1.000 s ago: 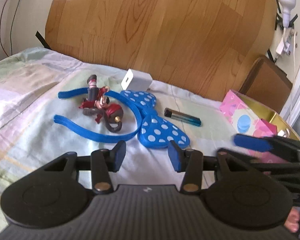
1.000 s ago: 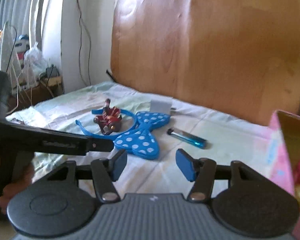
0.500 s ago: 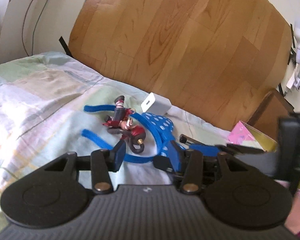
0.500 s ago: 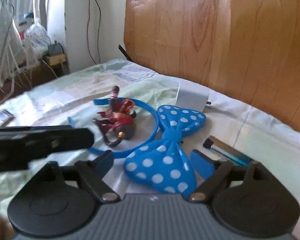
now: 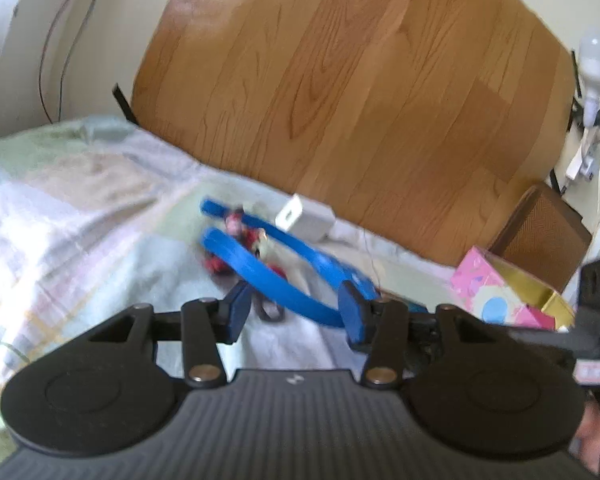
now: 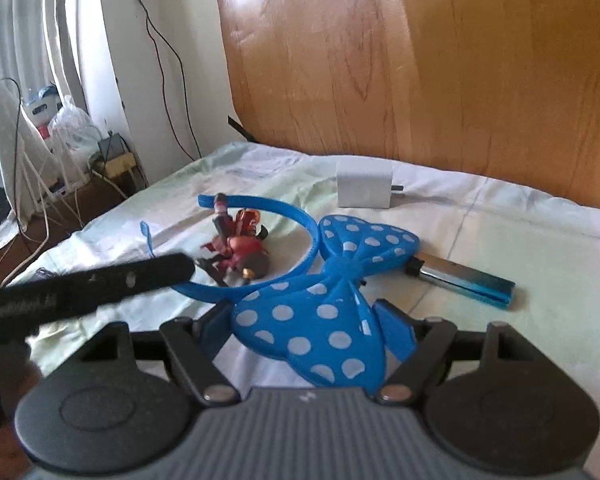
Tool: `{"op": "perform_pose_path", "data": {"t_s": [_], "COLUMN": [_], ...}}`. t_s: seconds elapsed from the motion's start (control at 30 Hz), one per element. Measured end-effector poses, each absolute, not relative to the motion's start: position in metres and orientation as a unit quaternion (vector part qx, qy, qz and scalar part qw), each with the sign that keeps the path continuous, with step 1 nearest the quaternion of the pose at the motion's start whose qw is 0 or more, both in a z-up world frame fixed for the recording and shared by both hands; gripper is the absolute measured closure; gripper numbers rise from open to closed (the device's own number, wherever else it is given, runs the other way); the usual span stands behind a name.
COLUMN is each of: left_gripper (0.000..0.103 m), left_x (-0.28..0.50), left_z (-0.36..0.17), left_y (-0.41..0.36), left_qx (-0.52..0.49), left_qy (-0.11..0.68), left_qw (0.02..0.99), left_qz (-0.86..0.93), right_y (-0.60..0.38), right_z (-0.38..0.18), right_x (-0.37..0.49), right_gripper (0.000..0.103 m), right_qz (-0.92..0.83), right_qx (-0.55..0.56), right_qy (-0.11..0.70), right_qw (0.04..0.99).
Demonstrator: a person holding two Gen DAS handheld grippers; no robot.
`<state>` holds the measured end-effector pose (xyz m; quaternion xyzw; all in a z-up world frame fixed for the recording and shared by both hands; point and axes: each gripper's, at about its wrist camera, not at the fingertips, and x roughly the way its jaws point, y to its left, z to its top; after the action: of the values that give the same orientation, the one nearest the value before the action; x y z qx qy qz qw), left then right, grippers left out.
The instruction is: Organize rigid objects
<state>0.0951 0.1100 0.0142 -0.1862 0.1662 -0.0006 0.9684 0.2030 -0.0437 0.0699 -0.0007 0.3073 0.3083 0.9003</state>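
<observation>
Right tongs (image 6: 306, 326): jaws are closing, with the polka-dot bow (image 6: 324, 300) of the blue headband (image 6: 276, 216) seen between them. Whether the pads already press on the bow cannot be told; the near lobe of the bow hides both inner faces.

Left tongs (image 5: 294, 312): held partly apart, nothing gripped. The headband (image 5: 260, 276) arc is seen through the gap, behind the pads, blurred.

In the right wrist view the left tool's black finger (image 6: 100, 284) is crossed into the left of the frame, just in front of the red figurine (image 6: 242, 252), which lies inside the headband loop at centre. A white charger (image 6: 364, 190) is placed above centre, by the wooden headboard (image 6: 420, 60). A blue lighter (image 6: 464, 280) lies at centre right, one end touching or just behind the bow.

All items are laid on the bed (image 6: 520, 248), covered by a pale sheet. In the left wrist view a pink box (image 5: 500, 292), open at the top, is seen at right, next to the right tool. Cables and bags are visible at far left in the right wrist view.
</observation>
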Motion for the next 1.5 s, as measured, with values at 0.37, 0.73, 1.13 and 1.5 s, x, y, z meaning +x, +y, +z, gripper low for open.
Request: {"op": "perform_pose_path", "data": {"t_s": [0.37, 0.73, 1.13, 1.5], "left_gripper": [0.052, 0.052, 0.051, 0.097], "left_x": [0.076, 0.089, 0.099, 0.090], "left_z": [0.022, 0.016, 0.009, -0.003], "left_y": [0.119, 0.095, 0.001, -0.012], "left_qx": [-0.205, -0.150, 0.007, 0.037], "left_qy": [0.093, 0.152, 0.237, 0.304], "left_qw": [0.974, 0.976, 0.959, 0.938], "left_qz": [0.025, -0.049, -0.154, -0.160], "right_y": [-0.109, -0.183, -0.201, -0.186], "right_z": [0.077, 0.078, 0.062, 0.059], "right_x": [0.142, 0.070, 0.045, 0.077], "right_gripper": [0.027, 0.024, 0.045, 0.047], "right_qz": [0.316, 0.208, 0.213, 0.221], "right_qx": [-0.033, -0.128, -0.043, -0.048], "right_qy": [0.293, 0.256, 0.306, 0.306], "right_qw": [0.902, 0.935, 0.927, 0.925]}}
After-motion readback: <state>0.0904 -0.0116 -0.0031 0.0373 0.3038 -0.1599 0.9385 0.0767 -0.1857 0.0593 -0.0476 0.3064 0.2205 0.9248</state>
